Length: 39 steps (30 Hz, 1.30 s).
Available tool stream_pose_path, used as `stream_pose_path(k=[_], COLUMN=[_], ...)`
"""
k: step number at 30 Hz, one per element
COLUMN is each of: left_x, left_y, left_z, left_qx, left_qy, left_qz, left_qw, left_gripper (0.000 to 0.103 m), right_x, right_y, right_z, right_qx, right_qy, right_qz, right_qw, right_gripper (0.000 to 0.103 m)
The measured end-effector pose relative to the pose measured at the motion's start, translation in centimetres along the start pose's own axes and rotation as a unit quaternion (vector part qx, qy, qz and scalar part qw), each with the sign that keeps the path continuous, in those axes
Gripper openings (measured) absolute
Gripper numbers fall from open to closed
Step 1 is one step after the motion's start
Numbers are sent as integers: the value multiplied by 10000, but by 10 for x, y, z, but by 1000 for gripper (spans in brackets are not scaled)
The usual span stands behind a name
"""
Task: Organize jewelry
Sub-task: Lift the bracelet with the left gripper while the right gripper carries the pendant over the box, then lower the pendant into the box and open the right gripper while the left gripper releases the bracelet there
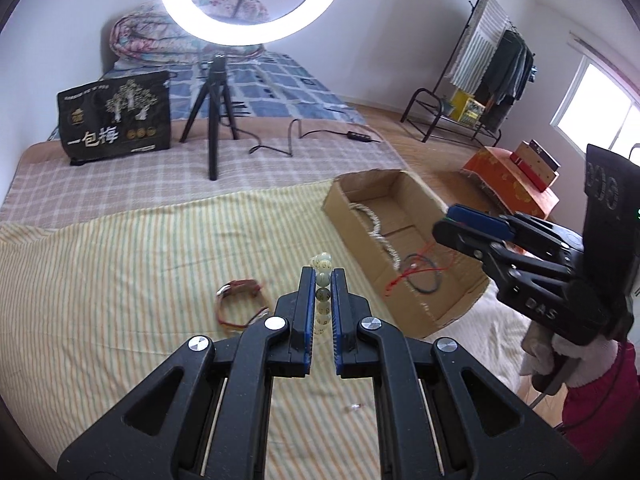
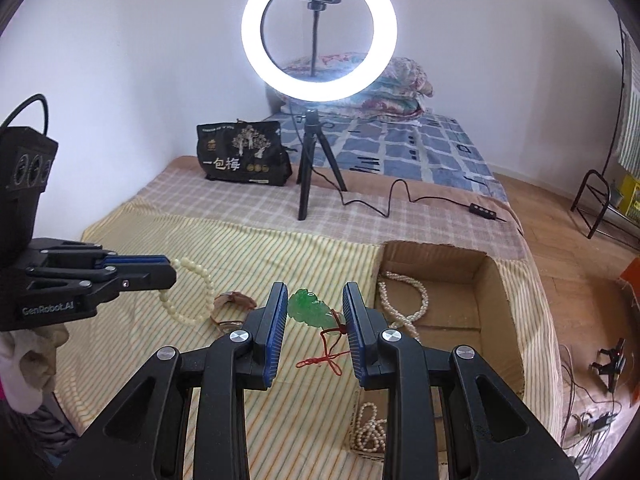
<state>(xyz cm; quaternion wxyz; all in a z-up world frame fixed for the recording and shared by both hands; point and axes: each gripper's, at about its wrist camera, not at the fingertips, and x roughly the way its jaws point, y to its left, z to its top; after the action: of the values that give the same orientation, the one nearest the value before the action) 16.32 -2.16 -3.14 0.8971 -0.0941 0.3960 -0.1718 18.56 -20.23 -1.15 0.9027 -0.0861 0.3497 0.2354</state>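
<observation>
Black printed bag [image 2: 244, 156]: far left on the checked blanket, standing upright near the wall.
Left gripper [image 1: 323, 276]: pinched tight on the pale bead bracelet [image 1: 322, 270], beads stacked between the blue pads; seen from the right wrist, reaching in from the left with the loop hanging off its tip over the striped cloth [image 2: 200, 360].
Red cord bracelet [image 1: 240, 300]: flat on the stripes, just left of the left gripper, touched by nothing.
Ring light [image 2: 319, 31]: lit, on a black tripod [image 2: 310, 168] planted on the checked blanket beyond the stripes; cable [image 2: 400, 196] trailing right to an inline switch.
Green pendant [image 2: 310, 307]: leaf-shaped, with a red knotted cord [image 2: 326, 354] running toward the near side; lying on the cloth between the parted pads, contact with either pad not visible.
Right gripper [image 2: 315, 300]: spread wide, clasping nothing, poised over the pendant just left of the box.
Cardboard box [image 2: 488, 280]: open-topped, right of the pendant, its near-left wall close beside the right pad; pearl strand [image 2: 404, 300] inside, plus a dark ring with red thread [image 1: 422, 276] in the left wrist view.
Second pearl strand [image 2: 370, 426]: near edge of the box, partly hidden behind the right gripper's arm; inside or outside the wall, cannot tell.
Clothes rack [image 1: 492, 68]: far right, on the wooden floor, well apart from the bed.
</observation>
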Motion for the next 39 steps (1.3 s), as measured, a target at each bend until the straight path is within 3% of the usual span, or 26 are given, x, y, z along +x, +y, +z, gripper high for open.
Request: stream_pose_path(k=[9,22,31,39], left_x=[13,54,81,104], left_y=[-42,-99,-127,-140], left_z=[16,17,9,0], left_qx=[144,383,489,608], left_qy=[-58,169,395,605], left_qz=[-400,-834,-994,-991], left_qw=[9991,9956,9931,9914], left_gripper=[5,5,5,5], right_x=[-1,13,32,61], right_y=[-49,-110,-139,-149], right_z=[4,2,5,-3], right_qx=[289,764,1059,1196], right_qy=[2,123,167,462], right_qz=[-364,-709,-644,-527], right_qw=[9989,9945,9921,9903], right_gripper=[27,27,27,27])
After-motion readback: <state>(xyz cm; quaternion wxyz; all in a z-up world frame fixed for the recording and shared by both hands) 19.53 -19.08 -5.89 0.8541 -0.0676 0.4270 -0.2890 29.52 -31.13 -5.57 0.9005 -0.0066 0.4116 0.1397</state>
